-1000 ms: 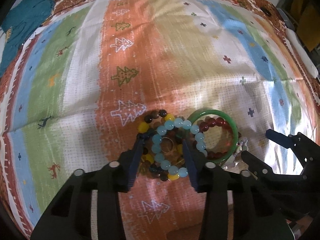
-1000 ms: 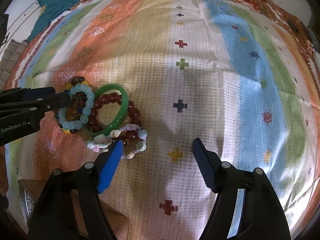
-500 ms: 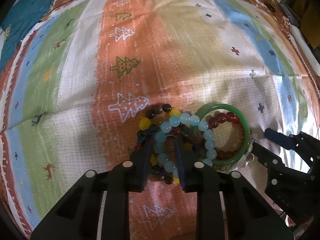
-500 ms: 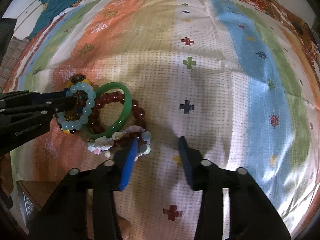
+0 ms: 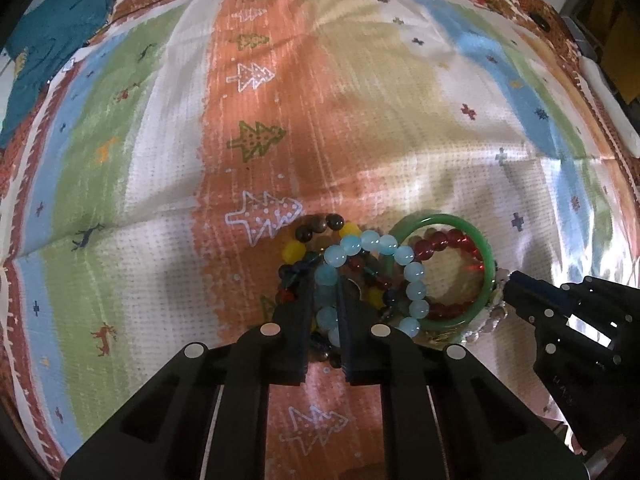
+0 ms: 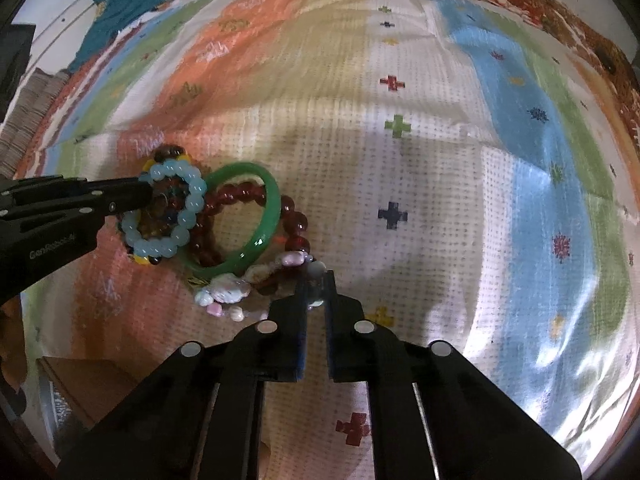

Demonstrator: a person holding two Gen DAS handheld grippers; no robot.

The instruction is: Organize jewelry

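A pile of bracelets lies on the striped cloth. My left gripper (image 5: 325,280) is shut on the light blue bead bracelet (image 5: 400,256), which also shows in the right wrist view (image 6: 192,200). Under it lie a yellow and brown bead bracelet (image 5: 316,228) and a dark red bead bracelet (image 5: 444,238). A green bangle (image 5: 486,256) rests on the red beads; it also shows in the right wrist view (image 6: 268,224). My right gripper (image 6: 317,284) is shut on the shell and pearl bracelet (image 6: 228,292) at its right end.
The striped patterned cloth (image 5: 360,100) covers the whole surface. A teal cloth (image 5: 48,36) lies at the far left corner. A brown box edge (image 6: 92,380) shows at the lower left of the right wrist view.
Both grippers went from open to shut. The left closed on the blue bead bracelet, the right moved in and closed on the shell bracelet.
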